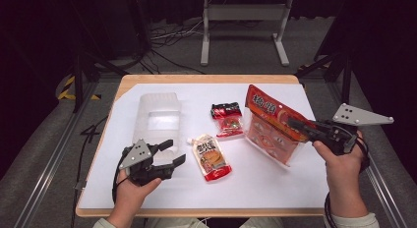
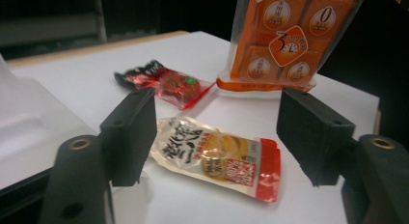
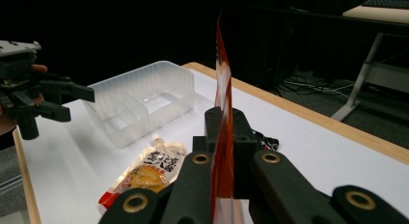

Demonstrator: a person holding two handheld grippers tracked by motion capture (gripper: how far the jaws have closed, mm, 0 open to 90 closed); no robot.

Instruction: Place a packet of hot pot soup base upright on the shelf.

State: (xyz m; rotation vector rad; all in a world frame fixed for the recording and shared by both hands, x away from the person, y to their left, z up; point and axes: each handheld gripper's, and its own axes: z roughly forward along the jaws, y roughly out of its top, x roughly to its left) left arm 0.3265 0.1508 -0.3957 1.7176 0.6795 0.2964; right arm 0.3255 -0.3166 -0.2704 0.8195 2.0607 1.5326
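The clear plastic bin [image 1: 156, 117] stands on the white sheet [image 1: 162, 188] at my left, and I see nothing inside its compartments. My right claw [image 1: 296, 124] is pinched tight on the top edge of the big orange bag [image 1: 269, 129], which hangs upright, its bottom at or just above the sheet. My left claw [image 1: 173, 152] is spread with nothing between its jaws, just in front of the bin. The small pouch [image 1: 211, 157] lies flat between my claws. Beyond it lies a red snack packet [image 1: 227, 119], just beside the orange bag and near the bin.
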